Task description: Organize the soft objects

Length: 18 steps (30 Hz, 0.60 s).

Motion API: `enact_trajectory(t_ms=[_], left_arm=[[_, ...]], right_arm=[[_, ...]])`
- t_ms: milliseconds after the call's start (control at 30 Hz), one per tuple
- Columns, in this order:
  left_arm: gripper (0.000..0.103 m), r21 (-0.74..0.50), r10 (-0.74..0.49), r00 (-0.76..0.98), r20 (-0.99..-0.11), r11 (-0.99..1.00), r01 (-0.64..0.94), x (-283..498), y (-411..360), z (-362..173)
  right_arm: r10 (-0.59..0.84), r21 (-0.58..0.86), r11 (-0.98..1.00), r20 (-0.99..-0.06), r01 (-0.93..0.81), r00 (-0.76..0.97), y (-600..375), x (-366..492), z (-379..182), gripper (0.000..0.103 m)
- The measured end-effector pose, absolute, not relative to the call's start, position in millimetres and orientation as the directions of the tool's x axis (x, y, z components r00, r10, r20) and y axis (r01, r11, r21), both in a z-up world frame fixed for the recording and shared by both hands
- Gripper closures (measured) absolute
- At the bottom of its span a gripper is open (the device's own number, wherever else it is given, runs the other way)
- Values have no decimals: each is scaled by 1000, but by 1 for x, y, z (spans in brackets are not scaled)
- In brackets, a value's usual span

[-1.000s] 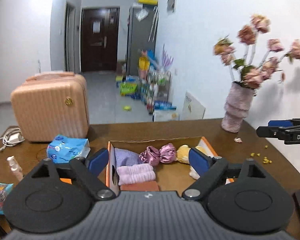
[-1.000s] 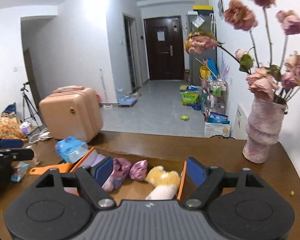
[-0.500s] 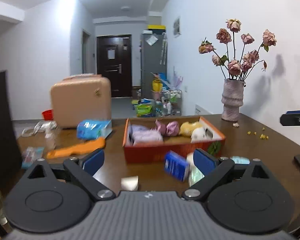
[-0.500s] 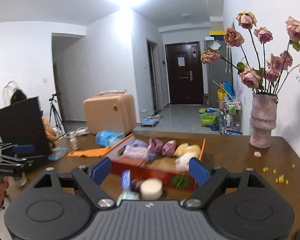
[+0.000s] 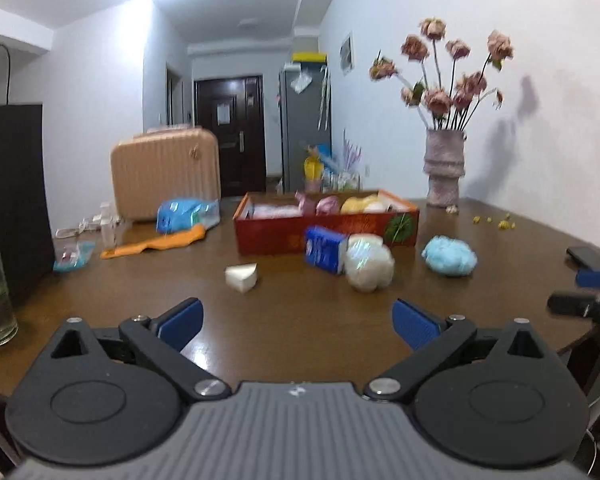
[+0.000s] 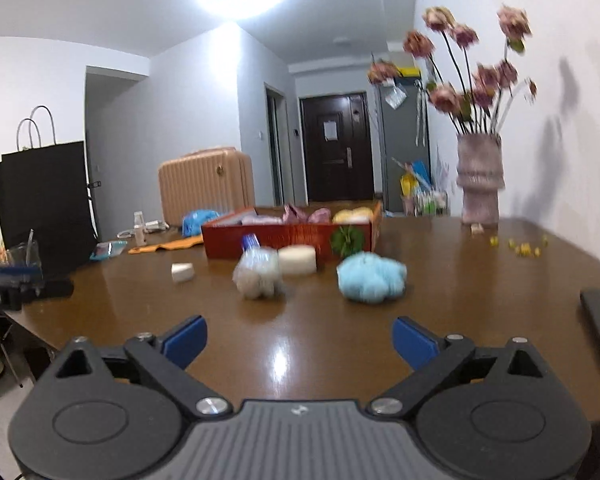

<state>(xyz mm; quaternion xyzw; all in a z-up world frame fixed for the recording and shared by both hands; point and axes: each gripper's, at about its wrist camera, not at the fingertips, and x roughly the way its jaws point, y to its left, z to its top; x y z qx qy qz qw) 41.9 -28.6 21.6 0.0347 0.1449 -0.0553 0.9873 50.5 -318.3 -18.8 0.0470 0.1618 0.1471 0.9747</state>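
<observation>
Both tools have pulled back from over the red box (image 5: 326,229) since a second ago: then we looked straight down into it, now we see it from low over the counter (image 5: 300,320), in mid-frame of both views. We hold nothing. The left tool (image 5: 296,320) and right tool (image 6: 300,338) are each opening, jaws nearly at full spread, with only bare wood between them.

Inside the box we make out lilac cloth, pink scrunchies and a yellow plush, so part of the sorting looks done. Loose in front of it lie a blue fluffy ball (image 6: 371,277) right of centre, a bagged white puff (image 6: 258,274), a white sponge block (image 6: 297,261) touching the box wall, and a small white wedge (image 5: 242,276) further left. We judge the blue ball the nearest next pick for the right tool.
</observation>
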Motion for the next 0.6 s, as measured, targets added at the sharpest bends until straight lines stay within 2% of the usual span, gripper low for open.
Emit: enact_trajectory(t_ms=[267, 400, 500, 533, 600], left_arm=[[0, 22, -148, 923, -355, 986, 167, 72, -50, 11], [0, 7, -175, 899, -400, 981, 194, 107, -67, 8], [1, -49, -245, 855, -457, 967, 251, 142, -87, 5], [2, -73, -277, 837, -472, 958, 277, 153, -93, 5], [17, -108, -331, 796, -507, 941, 322, 178, -112, 4]], right_arm=[[282, 167, 957, -334, -237, 899, -327, 80, -23, 4], [271, 221, 955, -380, -197, 885, -339, 120, -20, 6], [281, 276, 945, -396, -178, 874, -350, 161, -17, 8], [276, 287, 944, -407, -165, 871, -354, 176, -17, 9], [269, 318, 939, -430, -135, 862, -364, 209, -18, 16]])
